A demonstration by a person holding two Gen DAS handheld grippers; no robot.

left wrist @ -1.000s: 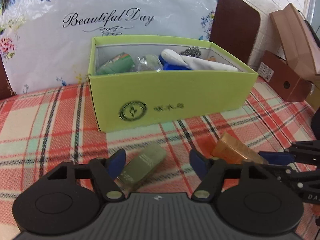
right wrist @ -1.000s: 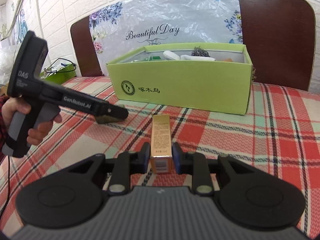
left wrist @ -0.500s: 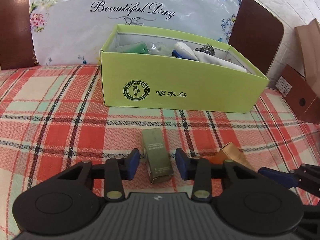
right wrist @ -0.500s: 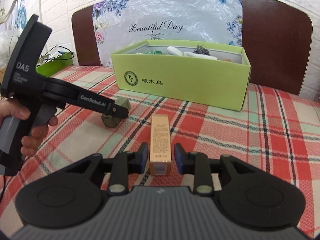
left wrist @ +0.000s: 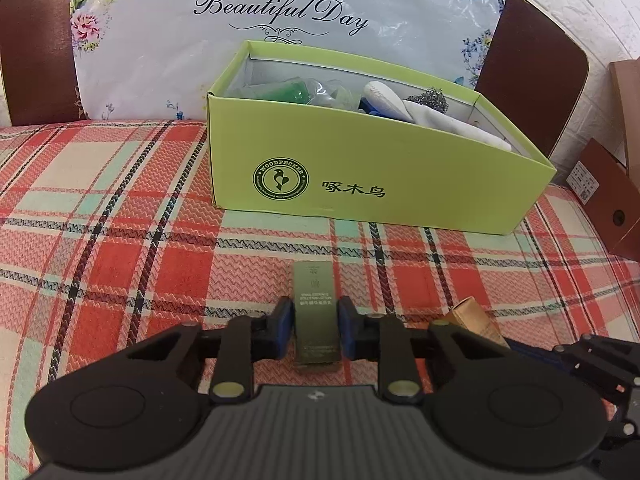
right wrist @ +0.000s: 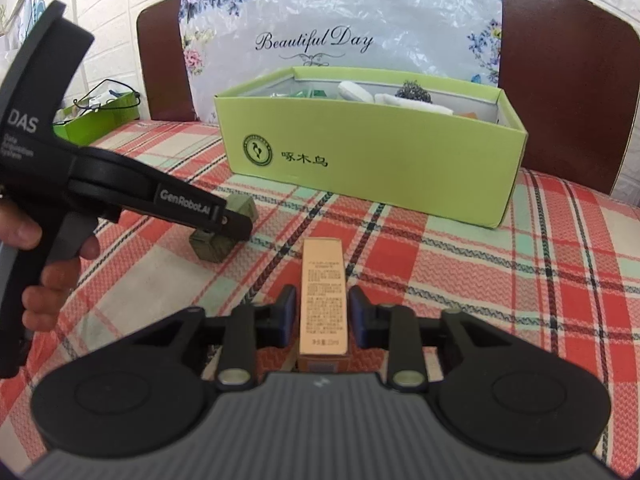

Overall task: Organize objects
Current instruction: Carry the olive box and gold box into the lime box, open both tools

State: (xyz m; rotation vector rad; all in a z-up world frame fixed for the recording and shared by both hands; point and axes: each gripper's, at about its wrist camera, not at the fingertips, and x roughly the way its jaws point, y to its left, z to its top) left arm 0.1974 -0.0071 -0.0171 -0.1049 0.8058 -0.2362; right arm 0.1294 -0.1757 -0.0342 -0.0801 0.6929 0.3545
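Observation:
My left gripper (left wrist: 316,328) has its blue pads against both sides of a small olive-green carton (left wrist: 316,292) lying on the plaid cloth, and its jaws are still closing. The right wrist view shows that gripper (right wrist: 236,220) from the side over the same carton (right wrist: 212,246). My right gripper (right wrist: 323,314) is closing on a slim golden carton (right wrist: 322,276), with its pads at the carton's sides. The golden carton (left wrist: 474,316) also shows at the lower right of the left wrist view. Behind both stands an open lime-green box (left wrist: 380,184) holding several items.
A plastic bag (left wrist: 280,12) printed "Beautiful Day" leans on a brown chair back (right wrist: 560,80) behind the box. Brown cardboard boxes (left wrist: 608,200) sit at the right edge. A green bag (right wrist: 96,120) lies far left. A person's hand (right wrist: 44,280) holds the left gripper's handle.
My left jaws closed from wide apart onto the olive carton while the wrist rolled level. The right jaws loosened slightly around the golden carton, then closed on it again.

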